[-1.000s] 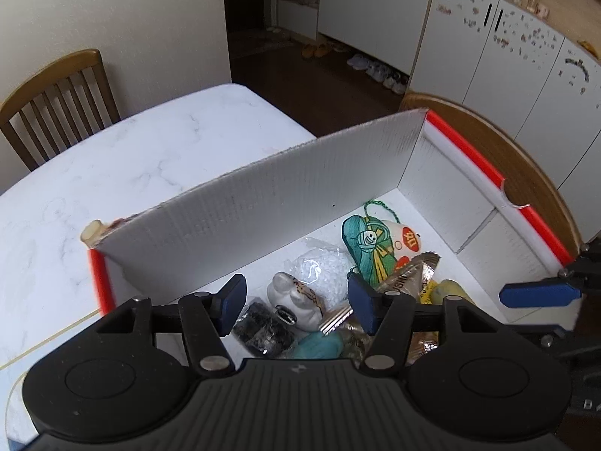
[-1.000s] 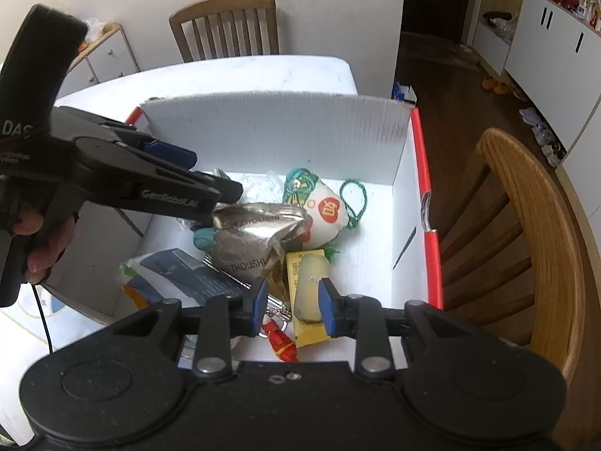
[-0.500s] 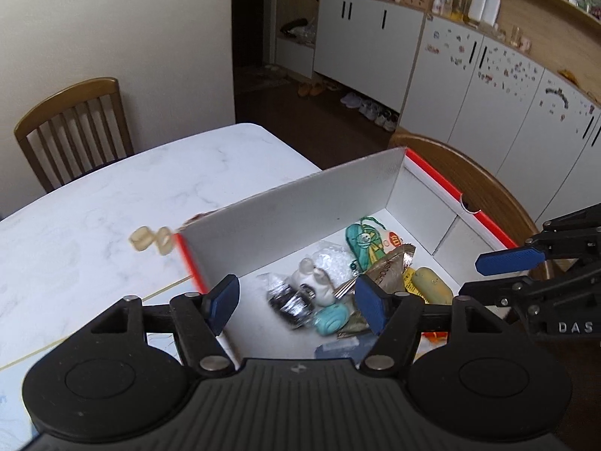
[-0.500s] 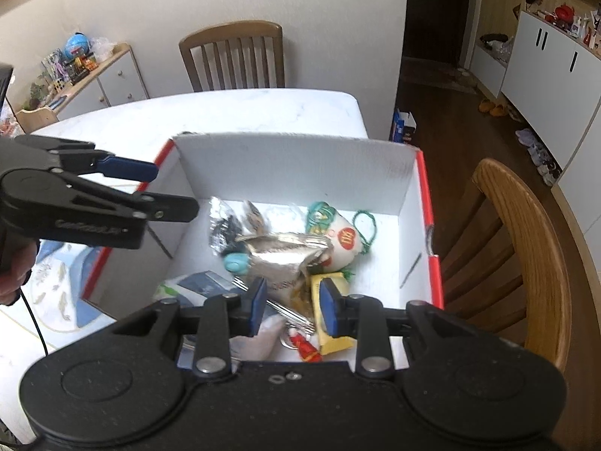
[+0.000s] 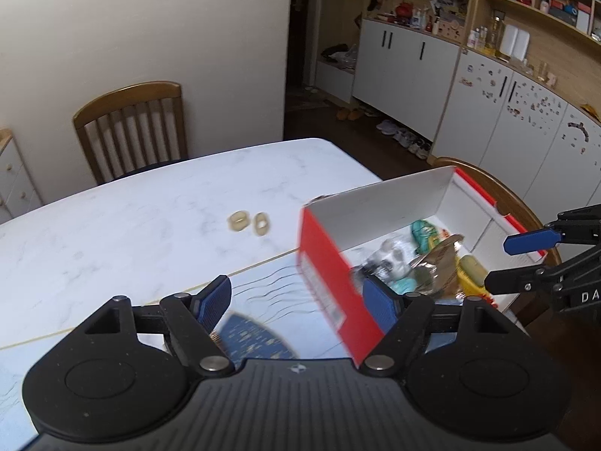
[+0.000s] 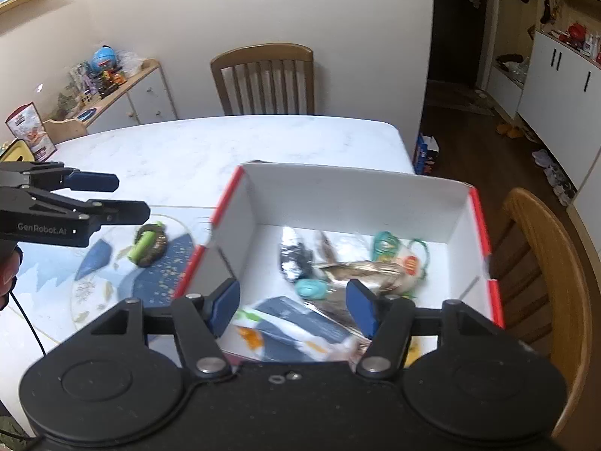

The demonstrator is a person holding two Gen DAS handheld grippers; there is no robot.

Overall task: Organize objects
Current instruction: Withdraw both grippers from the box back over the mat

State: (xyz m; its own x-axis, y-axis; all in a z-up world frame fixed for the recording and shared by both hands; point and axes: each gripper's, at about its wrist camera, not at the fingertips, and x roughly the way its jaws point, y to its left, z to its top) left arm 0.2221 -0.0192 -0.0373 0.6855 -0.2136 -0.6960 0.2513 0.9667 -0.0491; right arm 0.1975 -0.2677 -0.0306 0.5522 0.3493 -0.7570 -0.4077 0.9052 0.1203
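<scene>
Red-edged cardboard box of jumbled trinkets on marble table, left gripper and right gripper both opening — nothing between either's jaws, green toy on placemat beside box.

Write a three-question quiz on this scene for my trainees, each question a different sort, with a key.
1. True or false: the box is empty.
2. What lies on the table beyond the box: A) two rings, B) a spoon, C) a cup?
3. Fill in: the green item lies on the ____ beside the box.

Key: 1 false; 2 A; 3 mat.
</scene>
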